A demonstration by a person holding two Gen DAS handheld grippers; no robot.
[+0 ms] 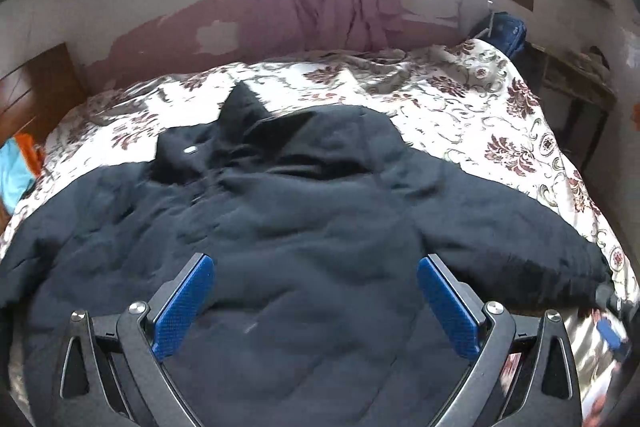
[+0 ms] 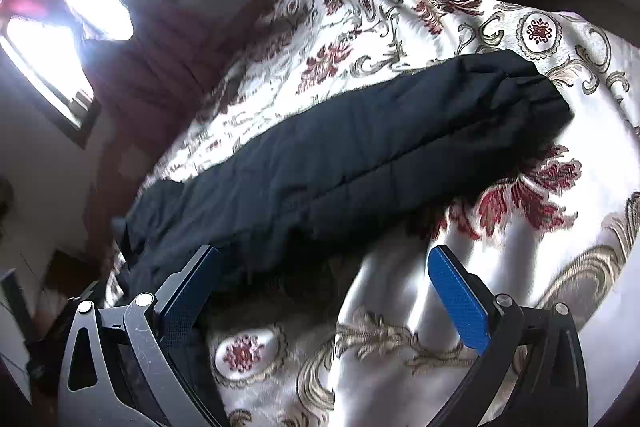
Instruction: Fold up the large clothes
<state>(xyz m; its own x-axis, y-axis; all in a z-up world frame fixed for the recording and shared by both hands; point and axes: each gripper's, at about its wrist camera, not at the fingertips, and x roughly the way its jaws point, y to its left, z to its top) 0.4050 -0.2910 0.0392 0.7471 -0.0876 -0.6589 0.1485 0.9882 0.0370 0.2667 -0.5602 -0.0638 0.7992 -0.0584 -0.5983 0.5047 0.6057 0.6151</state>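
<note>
Dark navy quilted jacket [image 1: 304, 227] spread on the floral cream bedspread [image 1: 460, 95]; left gripper [image 1: 316, 263] over its body, right gripper [image 2: 324, 255] near its sleeve [image 2: 360, 143], both spread wide, holding nothing.

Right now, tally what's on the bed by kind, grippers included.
Dark jacket: 1
Floral bedspread: 1
Grippers: 2, left gripper and right gripper, both open, holding nothing
Total: 4

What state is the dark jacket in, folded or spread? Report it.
Spread. The dark jacket lies flat on the floral bedspread, both sleeves stretched outward; the right sleeve lies straight, unfolded. Both tools are open, holding nothing.
</note>
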